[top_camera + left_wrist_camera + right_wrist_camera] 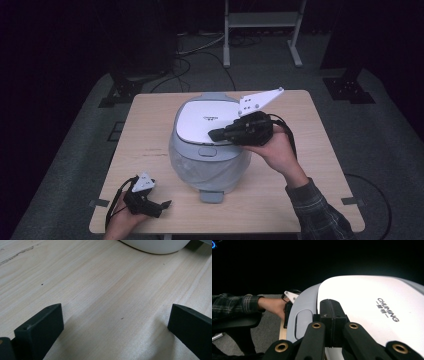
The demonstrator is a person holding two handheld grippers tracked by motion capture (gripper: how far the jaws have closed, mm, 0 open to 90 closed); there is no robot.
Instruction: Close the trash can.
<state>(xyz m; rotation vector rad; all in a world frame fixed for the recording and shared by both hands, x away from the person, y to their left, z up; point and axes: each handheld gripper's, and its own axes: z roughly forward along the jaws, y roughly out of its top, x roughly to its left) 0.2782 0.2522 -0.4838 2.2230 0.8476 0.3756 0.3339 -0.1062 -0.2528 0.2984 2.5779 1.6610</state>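
One rice cooker [210, 150] lid lettered "CHUMING", right claw [331, 315] closed over it, left claw [115, 325] wide open, empty.

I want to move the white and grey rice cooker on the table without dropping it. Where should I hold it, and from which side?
Judging by shape, grip the white and grey rice cooker low on its rounded body, one hand on each side, coming from left and right. The flat white lid is smooth and probably hinged, so it offers no safe hold. The grey latch button at the front might open it.

Left tongs [167, 203] agape; right tongs [212, 134] closed.
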